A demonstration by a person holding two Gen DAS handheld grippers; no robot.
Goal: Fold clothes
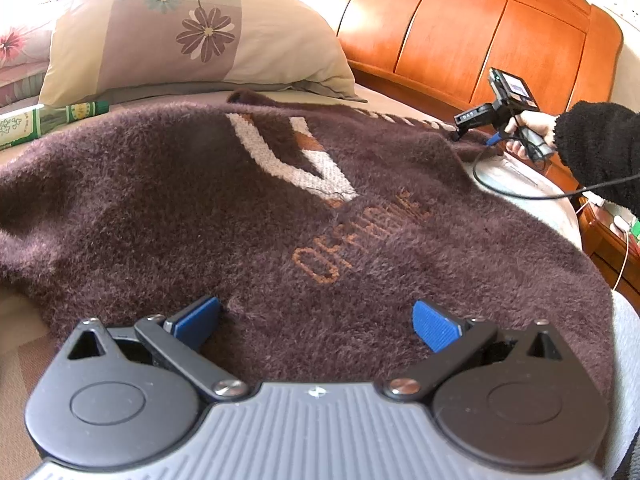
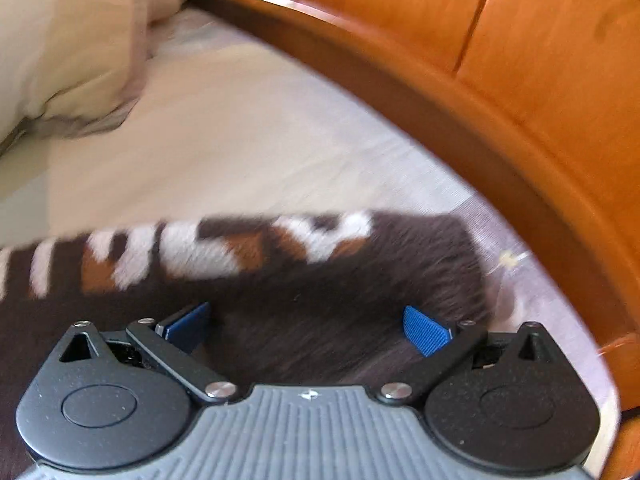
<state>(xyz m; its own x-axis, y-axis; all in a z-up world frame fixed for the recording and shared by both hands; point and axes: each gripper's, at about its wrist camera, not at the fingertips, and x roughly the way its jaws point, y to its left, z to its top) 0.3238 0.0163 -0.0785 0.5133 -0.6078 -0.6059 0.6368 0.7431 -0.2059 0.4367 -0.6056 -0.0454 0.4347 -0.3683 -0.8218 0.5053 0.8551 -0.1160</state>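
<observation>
**Brown sweater spread on the bed, both grippers open above it**

A fuzzy dark brown knitted sweater (image 1: 248, 208) with a white V-shaped neckline pattern and orange lettering lies spread flat across the beige bed sheet (image 2: 248, 140), covering most of the bed from the near edge up toward the pillows. Its far end reaches almost to the floral beige and mauve pillow (image 1: 180, 36) that rests against the glossy orange-brown wooden headboard (image 1: 460, 28).

The left gripper (image 1: 316, 326), black with blue ribbed finger pads (image 1: 434, 326), hovers low over the near part of the sweater. Its jaws stand wide apart and hold nothing; brown knit fills the gap between them.

The right gripper (image 2: 306, 328) is also spread wide and empty. Its view is blurred, but shows it above the sweater's corner nearest the headboard, where a band of white and orange blocks runs across the knit. In the left wrist view the same gripper (image 1: 460, 132) appears at the far right edge of the sweater, its tip at or just above the fabric; contact cannot be told. A hand (image 1: 524, 132) in a fluffy black sleeve (image 1: 596, 148) grips its handle, and a black cable (image 1: 520, 192) trails from it over the right edge of the bed.

A green and white tube (image 1: 48, 122) lies on the sheet by the left edge of the bed, just beside the sweater and below the pillow.
</observation>
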